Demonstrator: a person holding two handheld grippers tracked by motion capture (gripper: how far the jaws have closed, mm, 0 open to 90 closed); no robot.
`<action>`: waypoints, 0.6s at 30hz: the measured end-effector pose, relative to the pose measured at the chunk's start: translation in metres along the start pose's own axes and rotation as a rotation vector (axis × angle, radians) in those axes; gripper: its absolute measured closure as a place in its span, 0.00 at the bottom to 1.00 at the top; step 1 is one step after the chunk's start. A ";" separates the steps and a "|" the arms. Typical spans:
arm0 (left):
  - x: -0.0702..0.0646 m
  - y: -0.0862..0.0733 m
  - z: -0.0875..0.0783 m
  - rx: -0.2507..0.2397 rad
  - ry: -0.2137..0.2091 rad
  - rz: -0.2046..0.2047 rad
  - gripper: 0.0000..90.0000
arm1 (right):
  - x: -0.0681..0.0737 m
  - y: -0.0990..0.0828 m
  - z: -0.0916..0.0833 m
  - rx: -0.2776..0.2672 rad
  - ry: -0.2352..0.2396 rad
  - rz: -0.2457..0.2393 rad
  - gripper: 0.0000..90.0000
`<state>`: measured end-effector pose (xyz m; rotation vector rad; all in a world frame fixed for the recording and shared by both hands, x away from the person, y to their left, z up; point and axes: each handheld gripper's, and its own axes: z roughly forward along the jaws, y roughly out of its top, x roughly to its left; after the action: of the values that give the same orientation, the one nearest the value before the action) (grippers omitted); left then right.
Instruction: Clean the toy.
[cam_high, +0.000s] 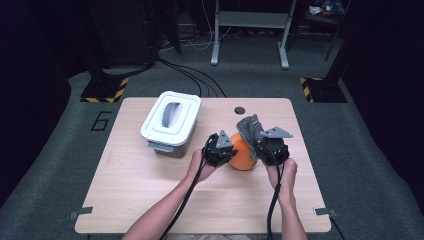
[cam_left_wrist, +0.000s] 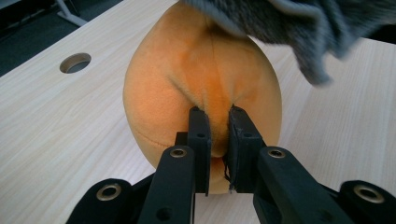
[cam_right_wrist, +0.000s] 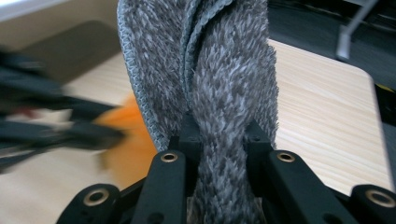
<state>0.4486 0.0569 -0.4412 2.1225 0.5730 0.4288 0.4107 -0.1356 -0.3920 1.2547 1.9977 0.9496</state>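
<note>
Jaws of the left gripper (cam_left_wrist: 217, 126) pinch a fold of the soft orange toy (cam_left_wrist: 196, 84). This round toy sits on the tabletop (cam_high: 150, 200), near the middle, between the two hands. Jaws of the right gripper (cam_right_wrist: 222, 135) squeeze a fuzzy grey cloth (cam_right_wrist: 224, 70), which stands up from them. From the high view, the cloth (cam_high: 248, 127) touches the top of the toy (cam_high: 242, 156) on its right side. A white box (cam_high: 170, 122) with a grey handle on its lid sits to the left, apart from the toy.
</note>
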 end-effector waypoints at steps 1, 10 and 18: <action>0.000 0.000 0.000 -0.002 -0.006 -0.005 0.90 | 0.006 0.001 -0.002 -0.002 0.018 -0.011 0.84; -0.001 0.000 0.000 0.013 -0.014 0.028 0.90 | 0.032 -0.009 0.023 0.051 0.069 -0.062 0.84; -0.005 0.000 0.002 -0.001 -0.023 0.027 0.90 | 0.023 -0.008 0.022 0.055 0.035 -0.050 0.84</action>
<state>0.4456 0.0531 -0.4429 2.1339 0.5314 0.4197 0.4151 -0.1116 -0.4131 1.2188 2.0857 0.9039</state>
